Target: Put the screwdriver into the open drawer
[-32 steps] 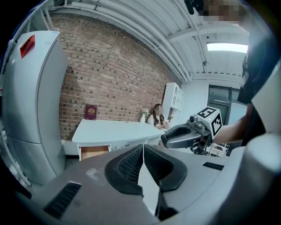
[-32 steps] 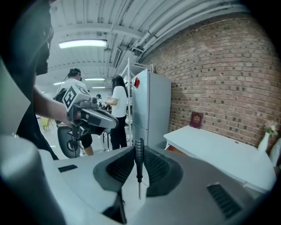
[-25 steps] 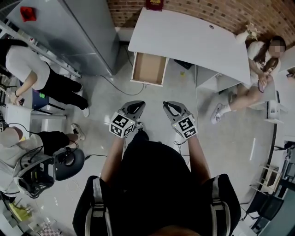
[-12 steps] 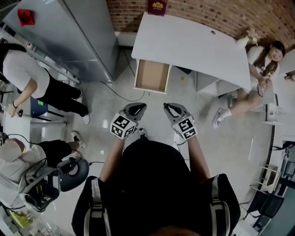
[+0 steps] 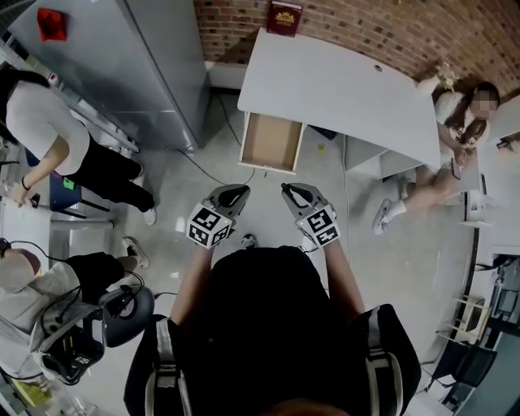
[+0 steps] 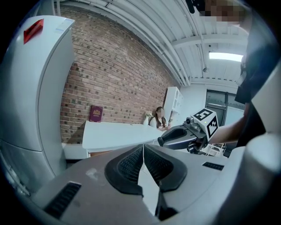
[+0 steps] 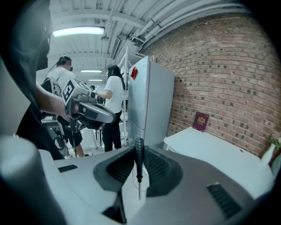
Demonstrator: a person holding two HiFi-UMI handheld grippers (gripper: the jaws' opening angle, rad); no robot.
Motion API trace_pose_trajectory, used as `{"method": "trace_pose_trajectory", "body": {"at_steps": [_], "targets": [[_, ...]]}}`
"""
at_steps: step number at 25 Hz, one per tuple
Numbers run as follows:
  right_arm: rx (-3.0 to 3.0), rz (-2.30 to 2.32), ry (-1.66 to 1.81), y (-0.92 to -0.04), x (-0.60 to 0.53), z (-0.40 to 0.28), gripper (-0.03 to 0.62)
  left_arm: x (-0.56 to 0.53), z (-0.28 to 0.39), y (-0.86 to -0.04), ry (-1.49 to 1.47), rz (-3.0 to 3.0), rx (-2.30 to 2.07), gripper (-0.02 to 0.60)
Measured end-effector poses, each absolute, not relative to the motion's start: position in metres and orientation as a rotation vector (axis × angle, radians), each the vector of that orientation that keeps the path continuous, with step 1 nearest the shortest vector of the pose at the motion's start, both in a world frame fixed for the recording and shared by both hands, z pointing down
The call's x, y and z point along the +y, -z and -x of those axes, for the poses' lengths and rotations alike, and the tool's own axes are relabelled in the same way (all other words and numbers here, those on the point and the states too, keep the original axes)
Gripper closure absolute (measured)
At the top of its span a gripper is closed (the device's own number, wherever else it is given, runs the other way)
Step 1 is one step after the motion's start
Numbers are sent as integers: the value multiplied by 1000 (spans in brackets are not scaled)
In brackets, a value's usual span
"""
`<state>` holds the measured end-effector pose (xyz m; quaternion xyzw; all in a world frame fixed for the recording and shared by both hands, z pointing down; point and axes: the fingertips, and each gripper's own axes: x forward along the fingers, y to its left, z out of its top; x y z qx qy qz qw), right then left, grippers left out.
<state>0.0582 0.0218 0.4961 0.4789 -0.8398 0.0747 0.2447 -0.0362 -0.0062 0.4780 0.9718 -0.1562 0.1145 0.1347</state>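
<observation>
My right gripper (image 7: 139, 151) is shut on a small black-handled screwdriver (image 7: 138, 163), which stands upright between the pads with its thin shaft pointing down. In the head view that right gripper (image 5: 287, 191) is held above the floor, a little short of the open drawer (image 5: 271, 143). The drawer is pulled out from under the white desk (image 5: 341, 85), and its wooden inside looks bare. My left gripper (image 5: 242, 192) hangs beside the right one. In its own view the left gripper (image 6: 143, 148) has its pads touching at the tips, with nothing between them.
A tall grey cabinet (image 5: 138, 65) stands left of the drawer. A dark red booklet (image 5: 284, 18) lies at the desk's back edge. A person sits at the desk's right end (image 5: 455, 114). Other people (image 5: 57, 138) stand at the left. A cable (image 5: 203, 162) runs over the floor.
Both grippers have moved forward toward the desk, so the drawer and desk sit nearer to them in the head view. The grip on the screwdriver is unchanged.
</observation>
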Motion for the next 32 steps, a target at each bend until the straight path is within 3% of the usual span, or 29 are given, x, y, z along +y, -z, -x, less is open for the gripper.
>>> {"method": "trace_pose_trajectory", "body": {"at_steps": [32], "targets": [[-2312, -843, -140, -535, -102, -98, 470, -102, 32, -490, -222, -2632, -907, 562]]}}
